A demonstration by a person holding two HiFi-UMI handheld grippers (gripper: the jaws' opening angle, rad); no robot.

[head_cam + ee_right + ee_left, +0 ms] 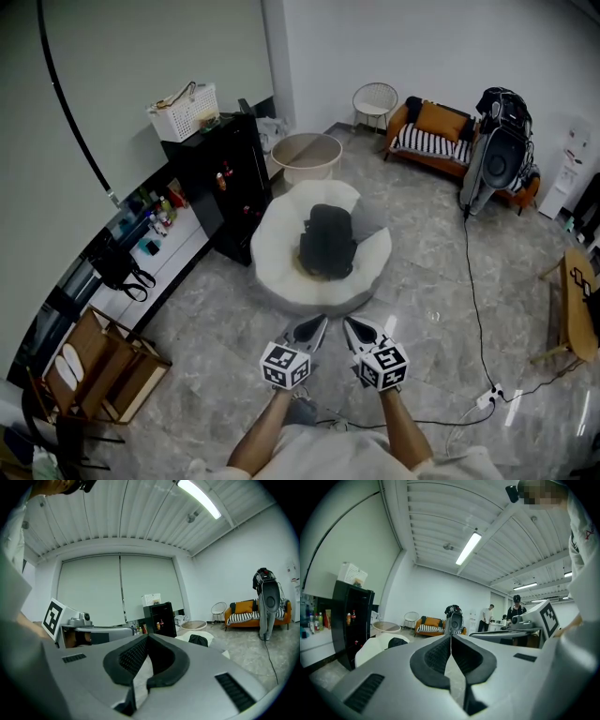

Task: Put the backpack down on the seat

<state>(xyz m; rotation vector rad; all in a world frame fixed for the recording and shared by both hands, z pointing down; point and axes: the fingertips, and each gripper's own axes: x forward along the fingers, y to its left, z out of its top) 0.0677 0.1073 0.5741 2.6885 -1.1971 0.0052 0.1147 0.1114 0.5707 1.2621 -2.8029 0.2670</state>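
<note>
On the white seat point(274, 246), black backpack point(328, 242) rested, left gripper point(313, 329) and right gripper point(360, 330) hovered near, jaws pressed together, holding nothing

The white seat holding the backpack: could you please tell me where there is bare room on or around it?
Bare cushion lies left of the backpack, toward the seat rim, with another strip on its right. The grey floor right of the seat is open. It is crowded behind: the black cabinet and the round tub stand close.
</note>
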